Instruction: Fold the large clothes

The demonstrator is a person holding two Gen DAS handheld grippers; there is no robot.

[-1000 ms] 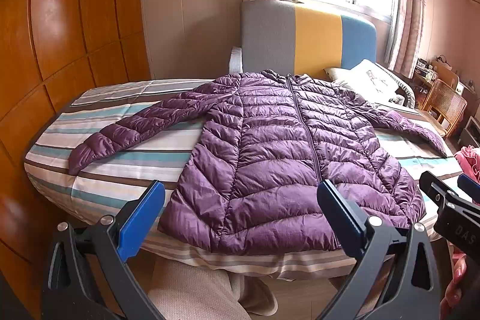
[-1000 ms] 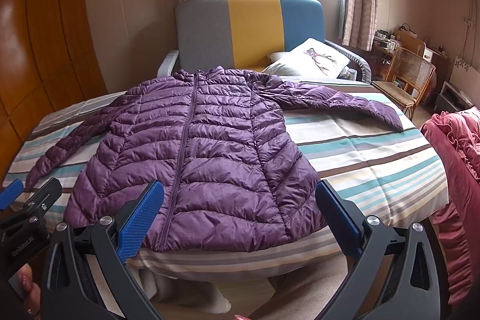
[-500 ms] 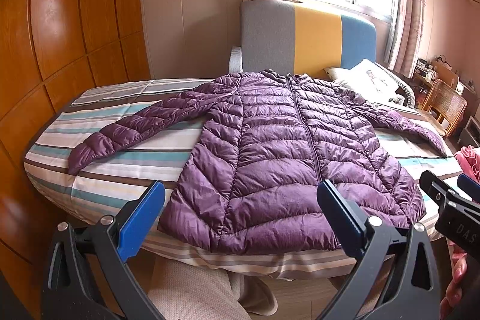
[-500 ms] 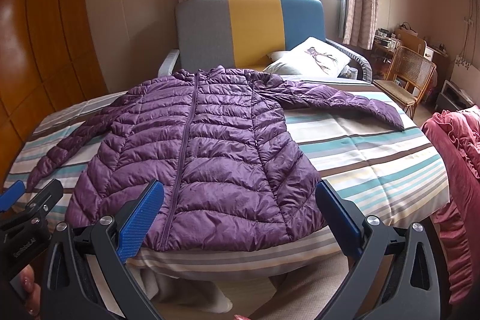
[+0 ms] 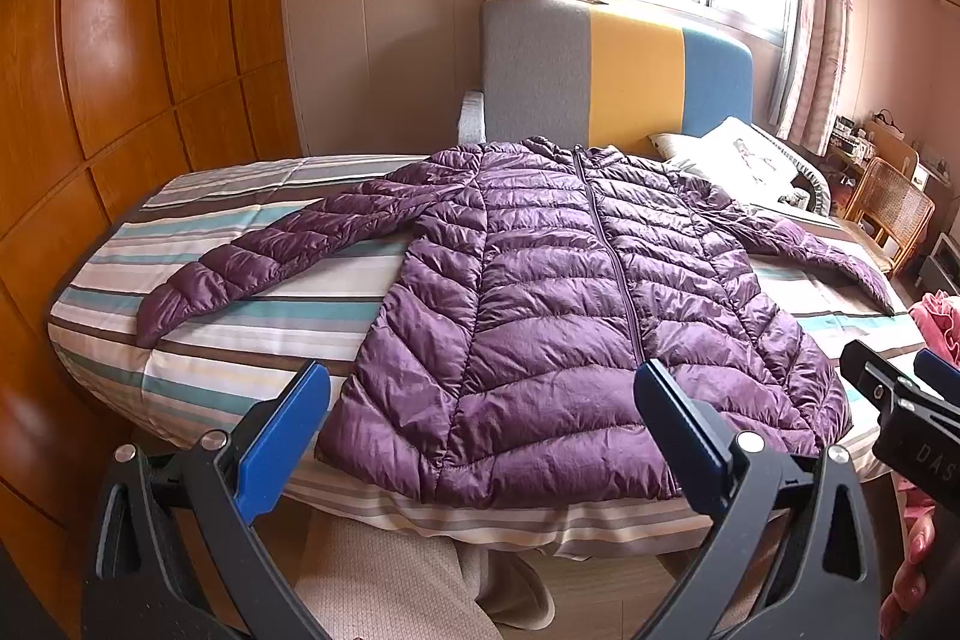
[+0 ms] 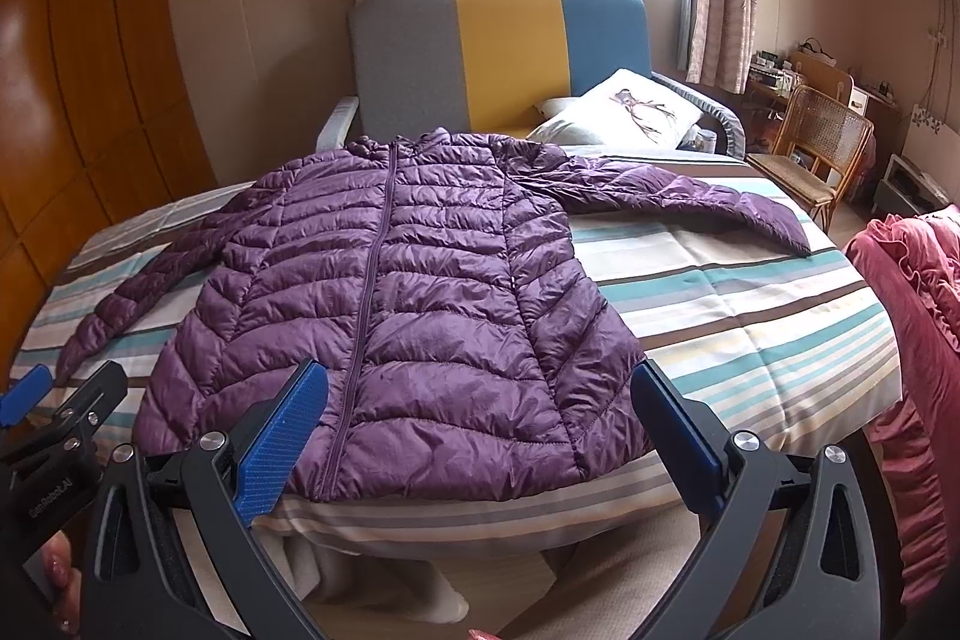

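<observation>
Quilted purple jacket (image 5: 570, 316), zipped shut, lying front-up and flat across the striped bedcover (image 5: 252, 340), collar toward the tricolour headboard (image 5: 618, 69), hem at the near edge of the bed. Both sleeves are spread outward: one sleeve (image 5: 264, 256) angles toward the wooden wardrobe (image 5: 120, 69), the other sleeve (image 6: 690, 202) toward the rattan chair (image 6: 822, 141). Nothing is folded yet. The shell looks thin, puffy and glossy; judged light, soft and slippery, likely to spring back from a crease and to slide on itself. Cuffs, shoulder seams and hem corners appear the firmest places to pinch, since stitched edges compress less than padded panels. Left gripper (image 5: 480, 430) and right gripper (image 6: 480, 424) are both held short of the hem, blue pads spread wide, nothing between them. A pillow (image 6: 624, 111) rests by the headboard; pink ruffled bedding (image 6: 912, 340) lies beside the bed.
</observation>
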